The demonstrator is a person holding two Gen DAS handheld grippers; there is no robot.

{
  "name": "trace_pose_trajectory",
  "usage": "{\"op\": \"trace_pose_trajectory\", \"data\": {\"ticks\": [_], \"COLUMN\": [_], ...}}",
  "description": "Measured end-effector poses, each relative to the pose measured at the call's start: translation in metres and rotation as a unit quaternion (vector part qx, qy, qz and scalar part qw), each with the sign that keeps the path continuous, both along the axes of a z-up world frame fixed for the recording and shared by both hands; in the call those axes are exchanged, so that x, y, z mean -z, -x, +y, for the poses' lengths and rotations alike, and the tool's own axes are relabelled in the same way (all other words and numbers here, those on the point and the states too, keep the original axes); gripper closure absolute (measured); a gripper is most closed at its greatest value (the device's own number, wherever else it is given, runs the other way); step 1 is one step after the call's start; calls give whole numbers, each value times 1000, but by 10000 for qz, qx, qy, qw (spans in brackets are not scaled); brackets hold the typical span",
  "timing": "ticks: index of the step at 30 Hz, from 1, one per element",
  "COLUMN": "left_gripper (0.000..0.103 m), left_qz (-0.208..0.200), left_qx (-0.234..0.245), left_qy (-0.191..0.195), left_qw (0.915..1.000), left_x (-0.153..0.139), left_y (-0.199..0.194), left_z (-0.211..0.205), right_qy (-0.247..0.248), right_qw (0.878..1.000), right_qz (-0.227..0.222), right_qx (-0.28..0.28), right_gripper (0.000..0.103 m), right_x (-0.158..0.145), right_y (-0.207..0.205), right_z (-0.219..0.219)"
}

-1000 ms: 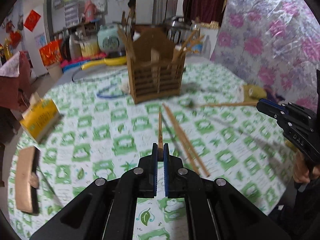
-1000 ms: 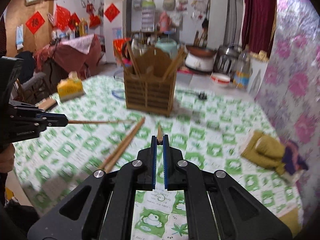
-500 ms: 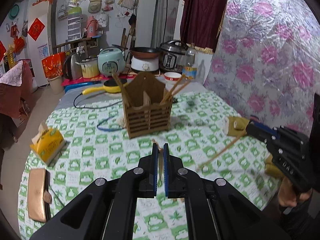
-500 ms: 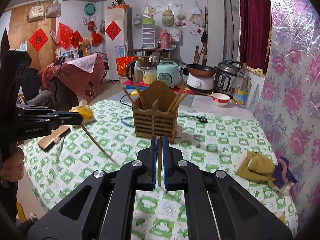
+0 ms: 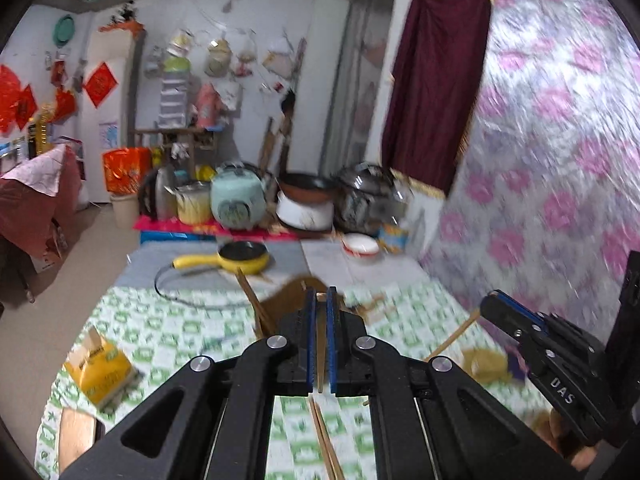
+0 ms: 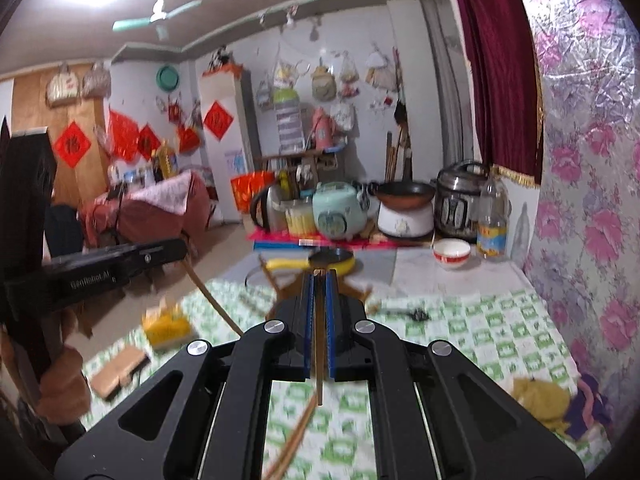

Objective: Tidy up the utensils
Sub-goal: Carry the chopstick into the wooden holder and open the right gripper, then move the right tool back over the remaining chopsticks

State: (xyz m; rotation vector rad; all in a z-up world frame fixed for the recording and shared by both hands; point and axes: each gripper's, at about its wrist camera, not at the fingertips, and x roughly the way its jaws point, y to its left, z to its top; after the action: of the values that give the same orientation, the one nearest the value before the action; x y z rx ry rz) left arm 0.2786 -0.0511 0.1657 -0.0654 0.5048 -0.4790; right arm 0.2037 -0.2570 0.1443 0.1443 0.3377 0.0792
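I see the left gripper (image 5: 319, 300) jaws clamped on one chopstick (image 5: 320, 356), the right gripper (image 6: 319, 278) jaws clamped on another chopstick (image 6: 319, 360). The wooden utensil holder (image 5: 288, 300) stands just beyond both jaws. Loose chopsticks (image 5: 326, 444) lie below on the desk (image 5: 168, 332).

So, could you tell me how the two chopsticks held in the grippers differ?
The left gripper holds its chopstick slanting down toward the table; the right gripper holds its chopstick running straight back between the fingers. The left one shows a long length, the right one a short stub. Both are wooden, and clamped.
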Motion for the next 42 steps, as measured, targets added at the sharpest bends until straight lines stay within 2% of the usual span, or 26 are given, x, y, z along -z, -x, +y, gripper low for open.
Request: {"op": "trace_pose_trajectory", "data": {"ticks": [5,9,14,17,19,20,21,22,23,25,26,28,29,33,42], "left_gripper": [97,97,97,97,96,86,77,60,52,43,32,16,12,9,8], "left_qz": [-449,-608,-305,16,398,525,662,788,807,813,794,738,692,655,554], "left_qx": [-565,-861,-741,-586,-488,-518,-557,-555,-559,-659,-696,-791,-873,-1006,-1092], "left_qy": [231,300,240,131,-59,-82,-90,-52,-16,39,89,242,311,332,95], "left_qw": [9971,9940,9965,9982,9980,9972,9962,9953,9952,9945,9944,9938,9933,9922,9924], "left_x": [-17,-10,11,24,39,46,52,56,59,58,56,52,50,46,44], "left_y": [-23,-42,-74,-95,-113,-118,-121,-126,-126,-124,-123,-120,-118,-116,-98], "left_z": [3,1,-6,-9,-14,-12,-12,-10,-7,0,4,12,16,21,17], "right_qy": [-261,-278,-143,-99,11,13,-45,-123,-153,-89,-39,-14,1,108,244], "right_qw": [9982,9965,9983,9991,9982,9975,9966,9965,9967,9971,9975,9979,9982,9984,9984], "right_qz": [-480,-616,-241,164,489,560,653,680,660,564,464,322,257,92,68], "right_qx": [266,485,506,371,349,441,508,474,455,508,540,555,545,547,510], "right_gripper": [96,96,96,96,90,85,74,72,72,71,69,59,57,49,45], "right_x": [-16,-12,15,33,46,50,54,54,54,49,45,41,38,32,31], "right_y": [-33,-60,-108,-133,-147,-150,-152,-152,-151,-145,-140,-132,-129,-119,-98], "right_z": [-4,-2,0,1,1,1,-2,-4,-4,-2,0,1,2,9,17]}}
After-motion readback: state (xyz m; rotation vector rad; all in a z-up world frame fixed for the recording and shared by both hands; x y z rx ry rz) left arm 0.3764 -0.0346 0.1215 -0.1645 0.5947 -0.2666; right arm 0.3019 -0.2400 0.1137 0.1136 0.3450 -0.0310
